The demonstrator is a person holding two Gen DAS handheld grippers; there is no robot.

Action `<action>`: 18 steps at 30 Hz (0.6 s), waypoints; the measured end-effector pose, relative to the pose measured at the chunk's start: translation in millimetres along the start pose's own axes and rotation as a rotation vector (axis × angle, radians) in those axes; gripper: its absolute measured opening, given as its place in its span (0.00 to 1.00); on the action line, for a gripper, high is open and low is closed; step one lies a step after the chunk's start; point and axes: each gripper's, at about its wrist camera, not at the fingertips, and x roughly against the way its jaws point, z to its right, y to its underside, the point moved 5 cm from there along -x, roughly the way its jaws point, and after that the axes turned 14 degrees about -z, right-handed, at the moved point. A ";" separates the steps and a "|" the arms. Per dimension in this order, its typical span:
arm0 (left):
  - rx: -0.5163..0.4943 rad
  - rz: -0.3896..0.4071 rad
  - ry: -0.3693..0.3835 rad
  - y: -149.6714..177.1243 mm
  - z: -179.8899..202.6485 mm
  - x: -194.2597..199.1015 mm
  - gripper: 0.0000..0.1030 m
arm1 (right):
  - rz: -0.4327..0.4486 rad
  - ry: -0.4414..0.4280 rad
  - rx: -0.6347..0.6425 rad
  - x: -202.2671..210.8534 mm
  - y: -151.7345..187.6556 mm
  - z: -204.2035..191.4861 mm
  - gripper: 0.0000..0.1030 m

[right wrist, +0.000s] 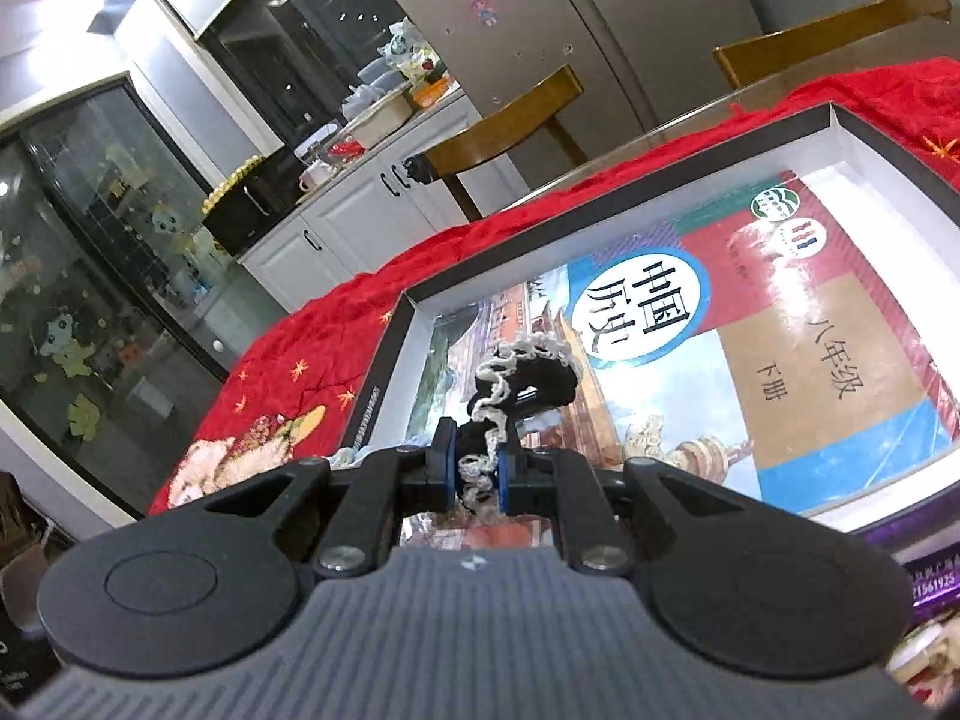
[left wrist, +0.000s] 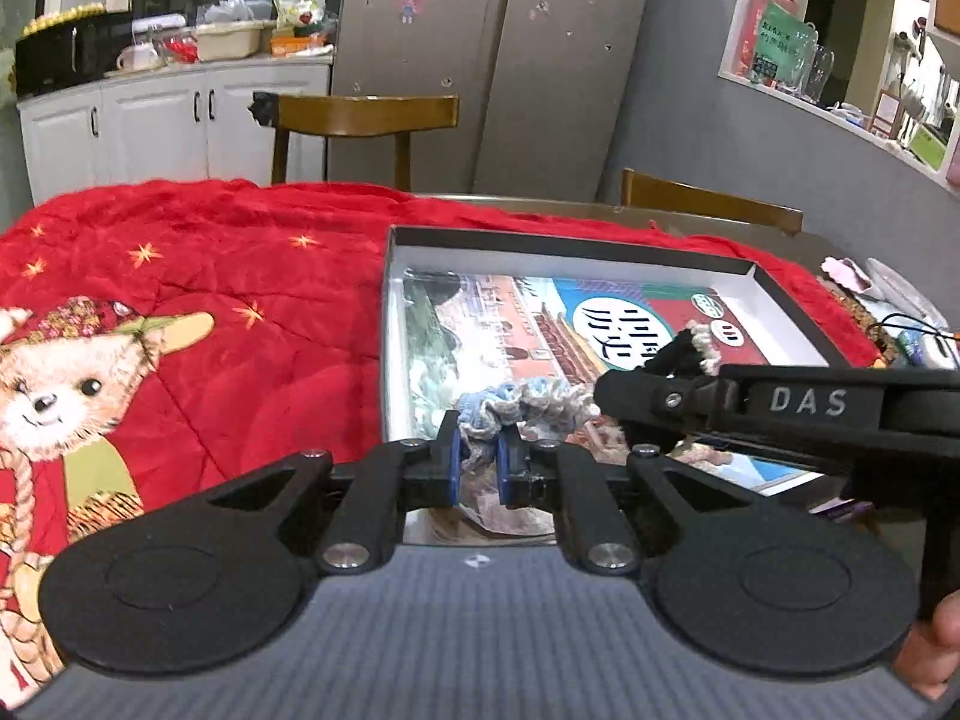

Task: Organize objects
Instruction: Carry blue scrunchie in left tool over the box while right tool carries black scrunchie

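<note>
Both grippers tilt down over the box (left wrist: 600, 252). Left gripper (left wrist: 478, 461) clamps a blue scrunchie (left wrist: 516, 399); right gripper (right wrist: 476, 468) clamps a black scrunchie (right wrist: 528, 378), above the book (right wrist: 780, 348).

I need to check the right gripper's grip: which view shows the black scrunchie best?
Right wrist view: the black scrunchie sits centred, pinched by the right gripper. The left wrist view shows only part of it behind the gripper.

Premises: a home kitchen and dining area. Evidence: white cabinets (left wrist: 156, 114) carrying a black microwave (left wrist: 72, 57) and food containers, a steel refrigerator (left wrist: 480, 60), wooden dining chairs (left wrist: 360, 120), wall shelves (left wrist: 852, 54) holding glassware.
</note>
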 end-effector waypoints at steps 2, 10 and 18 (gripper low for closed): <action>-0.004 0.000 -0.007 0.9 1.3 0.0 0.13 | -0.004 0.027 0.014 0.9 0.4 -2.0 0.15; 0.001 -0.021 -0.015 3.0 2.2 -5.1 0.13 | -0.023 0.055 0.023 2.0 -0.5 -4.1 0.15; 0.007 -0.033 -0.008 3.0 1.3 -7.2 0.13 | -0.073 0.045 0.041 -3.5 1.7 -6.3 0.16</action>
